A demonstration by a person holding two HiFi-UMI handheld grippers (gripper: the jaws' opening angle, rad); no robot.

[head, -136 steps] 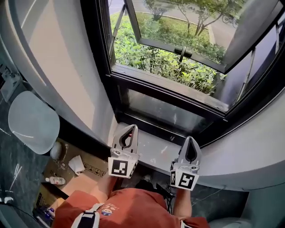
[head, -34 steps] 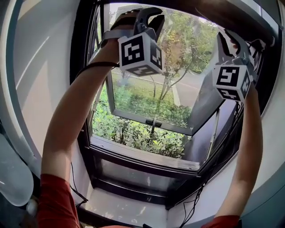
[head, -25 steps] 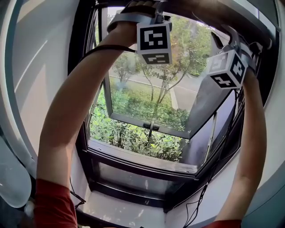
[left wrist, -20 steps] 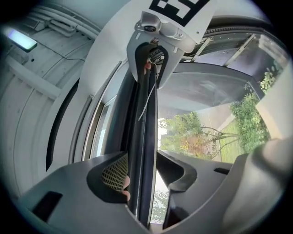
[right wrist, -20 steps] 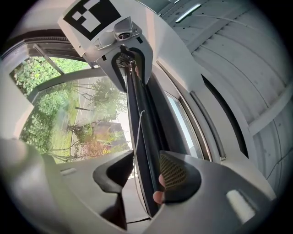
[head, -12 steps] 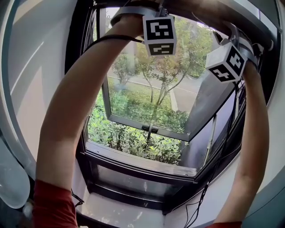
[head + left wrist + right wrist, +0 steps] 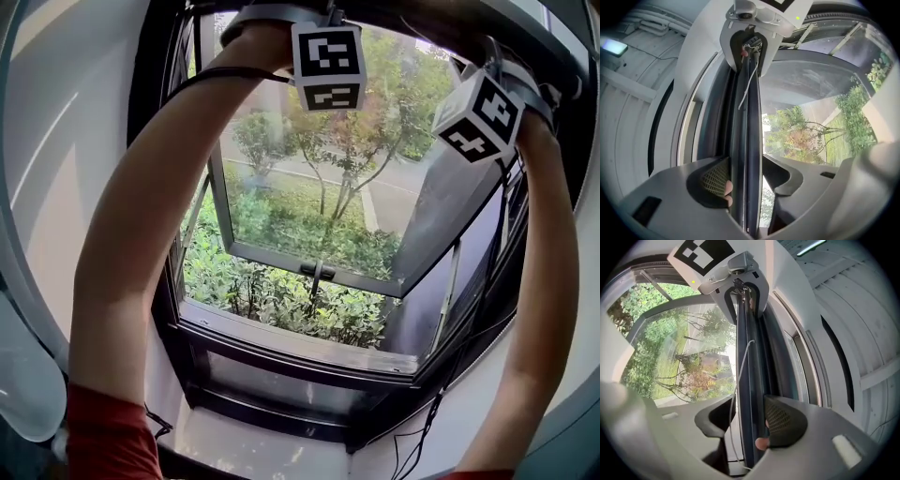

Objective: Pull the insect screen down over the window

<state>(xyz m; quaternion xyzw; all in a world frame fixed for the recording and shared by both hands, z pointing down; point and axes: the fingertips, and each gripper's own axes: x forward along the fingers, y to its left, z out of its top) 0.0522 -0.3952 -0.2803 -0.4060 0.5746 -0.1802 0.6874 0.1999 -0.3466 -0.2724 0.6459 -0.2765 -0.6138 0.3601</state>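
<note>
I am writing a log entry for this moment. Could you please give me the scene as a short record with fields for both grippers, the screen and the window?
left gripper: raised to the top of the window; jaws opening, with the screen bar between them, not clamped
right gripper: at the top too; jaws open around the same bar
progress: bar at the top, not yet pulled down; opening uncovered
window sash: swung open outward
outside: shrubs

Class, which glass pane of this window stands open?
The upper sash, swung outward over the shrubs; the lower pane beneath it sits shut.
</note>
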